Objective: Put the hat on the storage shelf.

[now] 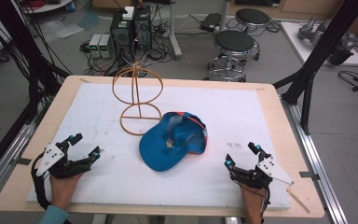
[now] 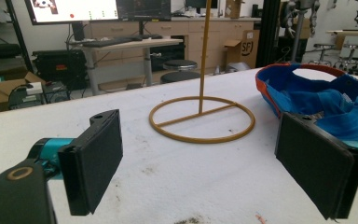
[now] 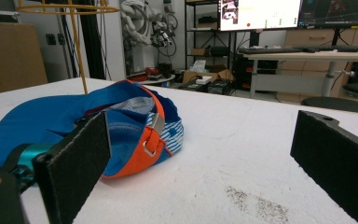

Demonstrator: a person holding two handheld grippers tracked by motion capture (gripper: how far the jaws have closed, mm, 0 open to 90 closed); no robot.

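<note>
A blue cap (image 1: 173, 141) with orange trim lies upside down near the middle of the white mat; its blue inside (image 2: 326, 95) and its orange strap with a metal buckle (image 3: 150, 135) show close up. Behind it stands a tan wire hat stand (image 1: 137, 95) with a ring base (image 2: 202, 119). My left gripper (image 1: 85, 146) rests open at the front left, nothing between its jaws. My right gripper (image 1: 242, 155) rests open at the front right, just right of the cap, jaws wide apart and bare. A hand holds each gripper from the table's near edge.
The white mat (image 1: 242, 112) covers most of the wooden table (image 1: 279, 100). Black frame posts (image 1: 317, 56) stand at the right and left. Stools (image 1: 234, 46) and computer boxes (image 1: 130, 30) are on the floor beyond the far edge.
</note>
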